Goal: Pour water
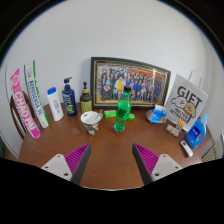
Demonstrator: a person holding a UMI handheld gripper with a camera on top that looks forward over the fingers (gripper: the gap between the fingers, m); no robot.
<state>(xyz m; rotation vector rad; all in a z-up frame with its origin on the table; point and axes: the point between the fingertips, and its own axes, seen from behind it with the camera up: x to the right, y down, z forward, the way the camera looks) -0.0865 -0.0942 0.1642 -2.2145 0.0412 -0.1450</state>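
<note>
The gripper (112, 160) hangs released over a wooden desk (110, 150), its fingers spread with nothing between them. Well beyond them stand a white mug (90, 121) and green bottle (123, 107), before a framed group photo (129, 82).

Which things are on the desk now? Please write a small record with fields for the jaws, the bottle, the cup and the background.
gripper: jaws open, holding nothing, above the near part of the wooden desk
green bottle: upright, beyond the jaws, near the desk's middle, in front of the framed photo
white cup: standing beside the green bottle
blue cup: on the bottle's other side
back row: dark pump bottle, white tube, gift bag
pouring: not begun
</note>
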